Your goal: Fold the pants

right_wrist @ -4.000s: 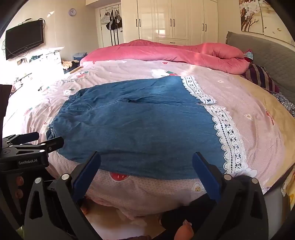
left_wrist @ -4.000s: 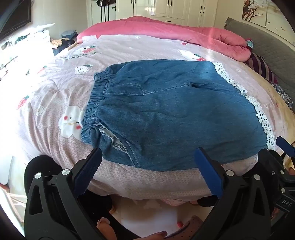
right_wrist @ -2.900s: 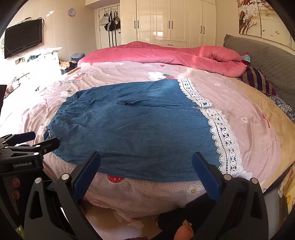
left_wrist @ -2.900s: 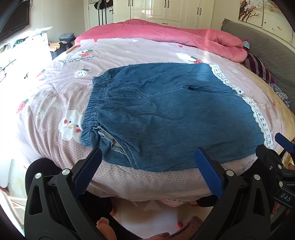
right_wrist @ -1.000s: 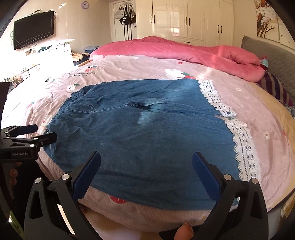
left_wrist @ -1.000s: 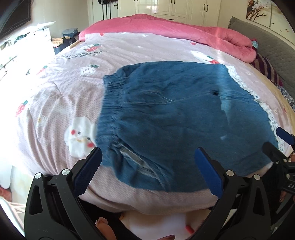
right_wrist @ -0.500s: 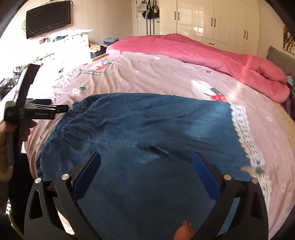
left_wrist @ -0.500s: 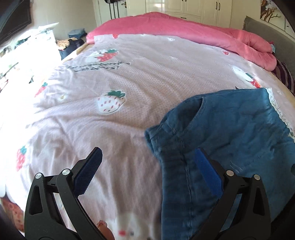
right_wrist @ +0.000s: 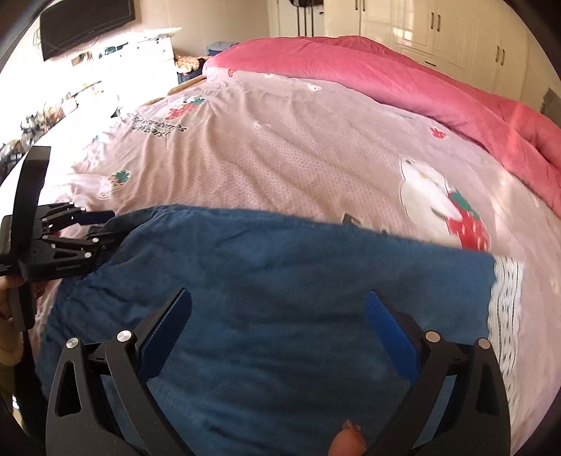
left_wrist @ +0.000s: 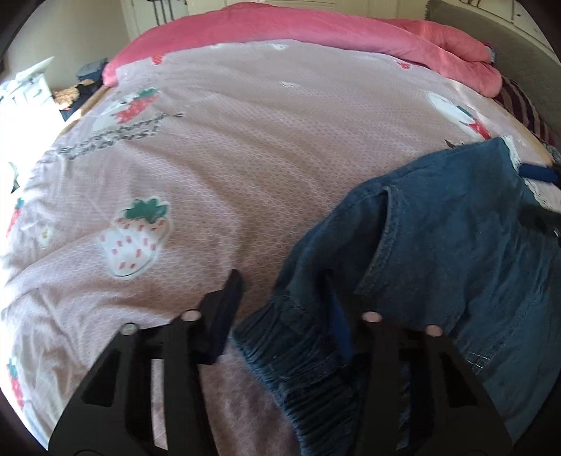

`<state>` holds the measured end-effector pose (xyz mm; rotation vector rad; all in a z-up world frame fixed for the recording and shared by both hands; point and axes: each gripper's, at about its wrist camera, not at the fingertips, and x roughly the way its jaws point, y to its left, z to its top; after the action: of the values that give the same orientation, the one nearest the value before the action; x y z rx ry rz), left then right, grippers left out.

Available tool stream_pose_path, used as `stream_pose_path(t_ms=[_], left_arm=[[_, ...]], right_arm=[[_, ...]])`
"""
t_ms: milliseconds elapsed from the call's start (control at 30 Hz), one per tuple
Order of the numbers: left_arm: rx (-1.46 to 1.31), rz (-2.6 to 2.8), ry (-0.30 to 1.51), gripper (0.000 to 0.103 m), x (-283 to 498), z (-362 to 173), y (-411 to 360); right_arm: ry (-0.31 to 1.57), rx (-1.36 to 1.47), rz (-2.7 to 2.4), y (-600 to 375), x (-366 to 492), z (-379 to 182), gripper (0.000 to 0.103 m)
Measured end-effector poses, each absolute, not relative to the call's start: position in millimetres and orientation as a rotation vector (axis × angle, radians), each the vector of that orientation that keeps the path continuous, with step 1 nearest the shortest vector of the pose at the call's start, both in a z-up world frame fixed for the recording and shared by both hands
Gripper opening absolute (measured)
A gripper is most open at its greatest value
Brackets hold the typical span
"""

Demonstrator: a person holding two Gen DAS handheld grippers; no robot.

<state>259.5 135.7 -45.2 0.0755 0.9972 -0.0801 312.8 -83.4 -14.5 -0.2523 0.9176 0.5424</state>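
Observation:
Blue denim pants (right_wrist: 280, 280) with a white lace hem (right_wrist: 505, 298) lie flat on the bed. My left gripper (left_wrist: 284, 308) is at their far waistband corner (left_wrist: 291, 336). Its jaws are closing with the gathered waistband between them; the right pad is sunk into the denim, while a strip of sheet still shows beside the left pad. The right wrist view shows that same left gripper (right_wrist: 101, 224) at the corner, held by a hand. My right gripper (right_wrist: 277, 315) hovers wide open over the far half of the pants, nothing between its fingers. Its blue tip (left_wrist: 536, 172) shows near the lace hem.
The bed carries a pink strawberry-print sheet (left_wrist: 245, 158) and a rolled pink quilt (right_wrist: 403, 70) along the far side. White wardrobes (right_wrist: 438, 28) stand behind it, with a wall television (right_wrist: 84, 17) and cluttered white furniture at the left. A striped pillow (left_wrist: 526, 112) lies at the right.
Both grippers have travelled forward across the pants to their far edge. The left gripper's jaws, wide apart before, have narrowed around the waistband corner. The right jaws stay wide.

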Motion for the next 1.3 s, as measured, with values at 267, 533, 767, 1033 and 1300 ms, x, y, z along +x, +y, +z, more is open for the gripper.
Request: stream_pose_path(t_ms=[267, 533, 767, 1033, 1300], left_arm=[[0.034, -0.109, 0.886, 0.024, 248.1, -27.2, 143.5], [0.029, -0.144, 0.718, 0.023, 226.9, 7.4, 141.8], [0.051, -0.133, 0.691, 0.024, 220.9, 9.0, 141.2], [0.07, -0.18, 0.597, 0.024, 188.0, 23.9, 132.8], [0.109, -0.224, 0.521, 0.024, 113.1, 38.0, 110.0]], right_arm=[[0.876, -0.485, 0.667, -34.4, 346.7, -18.0, 0.099], [0.885, -0.801, 0.822, 16.8, 357.0, -41.2, 0.097], [0.899, -0.738, 0.889, 7.6, 343.1, -26.5, 0.005], [0.808, -0.589, 0.822, -34.8, 283.9, 33.7, 0.004], [0.788, -0.448, 0.836, -73.0, 191.7, 47.0, 0.004]])
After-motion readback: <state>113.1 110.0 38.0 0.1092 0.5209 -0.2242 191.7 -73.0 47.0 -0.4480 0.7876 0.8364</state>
